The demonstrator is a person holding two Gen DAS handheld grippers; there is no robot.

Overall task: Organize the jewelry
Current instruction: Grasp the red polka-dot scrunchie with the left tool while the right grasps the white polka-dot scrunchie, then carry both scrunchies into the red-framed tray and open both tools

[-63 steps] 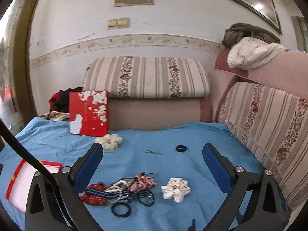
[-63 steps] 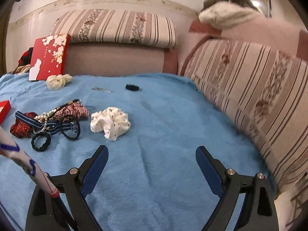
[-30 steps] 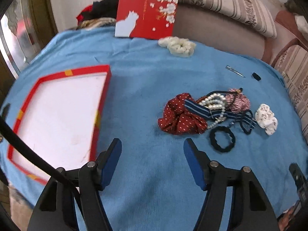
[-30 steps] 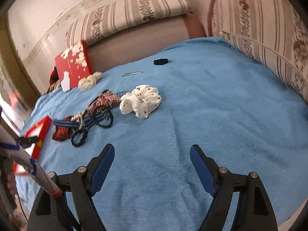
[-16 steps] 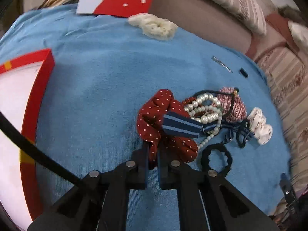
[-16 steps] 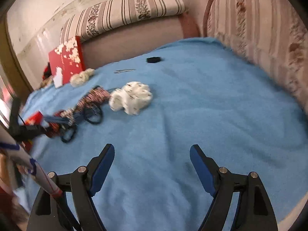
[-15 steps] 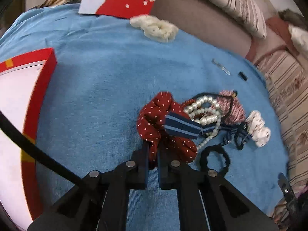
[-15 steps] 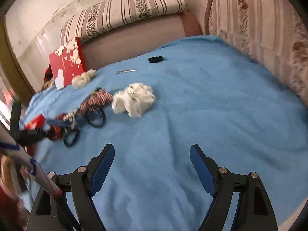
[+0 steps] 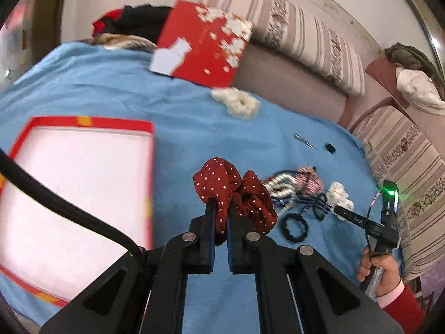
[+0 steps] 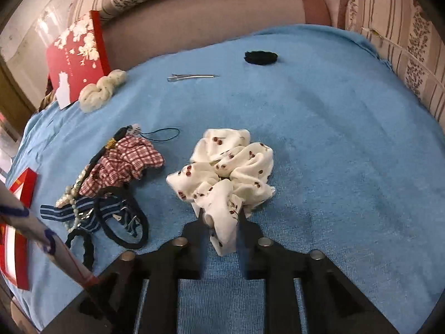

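My left gripper (image 9: 221, 208) is shut on a red polka-dot scrunchie (image 9: 236, 189) and holds it above the blue cloth, right of the red-rimmed white tray (image 9: 80, 194). My right gripper (image 10: 221, 217) is shut on a white cherry-print scrunchie (image 10: 228, 172) lying on the cloth; it shows in the left wrist view as well (image 9: 338, 194). A pile left of it holds a checked scrunchie (image 10: 125, 161), a pearl string (image 10: 73, 194), a striped blue ribbon (image 10: 64, 211) and black hair ties (image 10: 122, 217).
A cream scrunchie (image 10: 101, 91), a metal hair clip (image 10: 192, 77) and a small black hair tie (image 10: 261, 57) lie farther back. A red flowered box lid (image 10: 76, 55) leans on the sofa back. Striped cushions (image 10: 411, 27) bound the right side.
My left gripper has lifted the red scrunchie off the pile and swung toward the tray. My right gripper has moved in and shut on the white cherry-print scrunchie.
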